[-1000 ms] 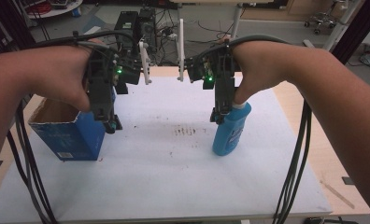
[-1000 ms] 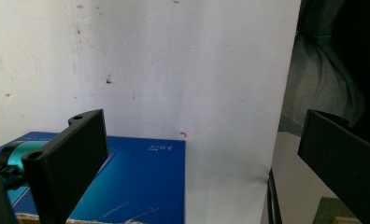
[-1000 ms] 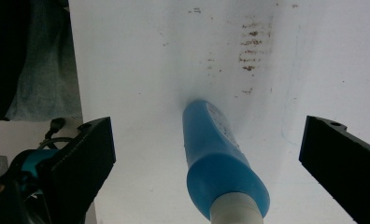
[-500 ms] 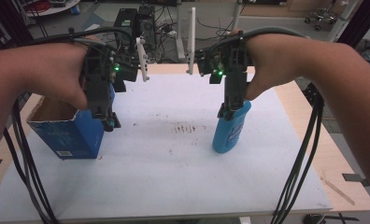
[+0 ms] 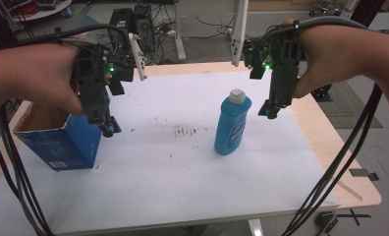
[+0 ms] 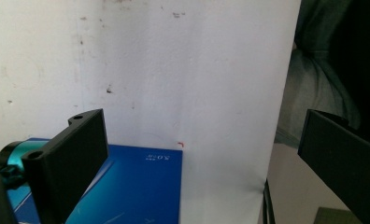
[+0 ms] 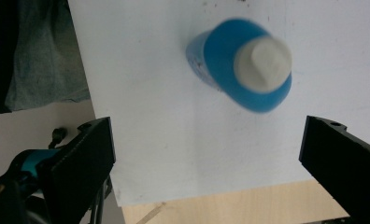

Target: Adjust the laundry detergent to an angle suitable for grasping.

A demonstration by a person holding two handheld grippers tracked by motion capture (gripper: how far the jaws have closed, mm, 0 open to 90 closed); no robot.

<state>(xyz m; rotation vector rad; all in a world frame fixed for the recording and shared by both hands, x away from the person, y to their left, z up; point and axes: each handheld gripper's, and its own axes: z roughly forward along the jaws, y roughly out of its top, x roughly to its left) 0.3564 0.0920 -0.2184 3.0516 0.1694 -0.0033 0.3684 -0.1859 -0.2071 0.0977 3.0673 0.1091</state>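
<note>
A counter (image 5: 325, 142) of pale wood carries a white sheet (image 5: 182, 187) that covers most of it, leaving bare wood at 3 o'clock. The sheet bears dark smudges (image 5: 185, 132) near its middle. Beyond the counter, at 12 o'clock, black equipment (image 5: 128, 22) sits among loose cables on a grey floor (image 5: 379, 147), with a white post (image 5: 180, 29) beside it. At 1 o'clock stands another wooden table (image 5: 281, 17). Black tape marks (image 5: 363, 173) lie on the floor at 4 o'clock.
</note>
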